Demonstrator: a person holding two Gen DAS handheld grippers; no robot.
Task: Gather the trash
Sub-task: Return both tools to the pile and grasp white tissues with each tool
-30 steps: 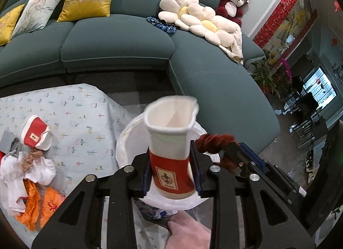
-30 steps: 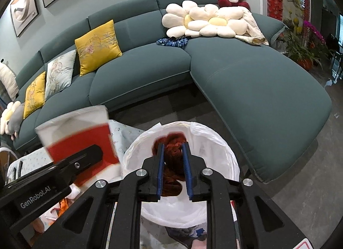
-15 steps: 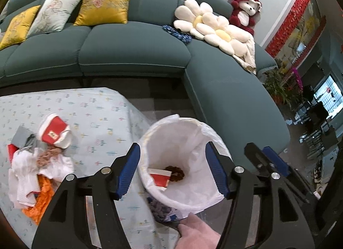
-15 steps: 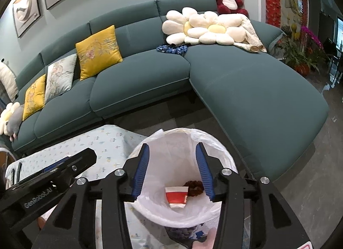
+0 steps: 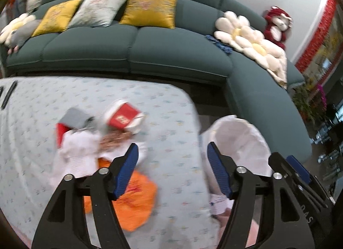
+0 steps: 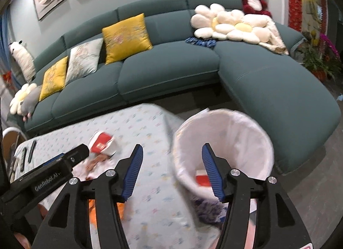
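Your left gripper (image 5: 172, 164) hangs over the surface (image 5: 171, 107), its blue-padded jaws spreading apart with nothing between them; only the patterned cloth shows in the gap. Just beyond its left finger lies the remaining trash: a red-and-white paper cup (image 5: 123, 118) on its side, with a grey piece (image 5: 75, 118) and a red scrap (image 5: 61, 133) beside it, crumpled white tissue (image 5: 79, 152) below them, and an orange wrapper (image 5: 137, 201) partly under the left finger. The picture is blurred, so finer detail in the pile cannot be told.

Your right gripper (image 6: 171, 171) is also empty, its jaws widening too. It sits above the edge of the surface, with the white-lined bin (image 6: 223, 148) standing just off that edge, behind its right finger. A red-and-white cup (image 6: 201, 178) lies at the bottom of the bin's liner, partly hidden by that finger. From this view you see the left gripper's body at lower left, near the cup on the cloth.

Behind the surface runs a dark green sofa (image 6: 171, 66) carrying yellow cushions (image 6: 126, 36) and a flower-shaped pillow (image 6: 225, 26).
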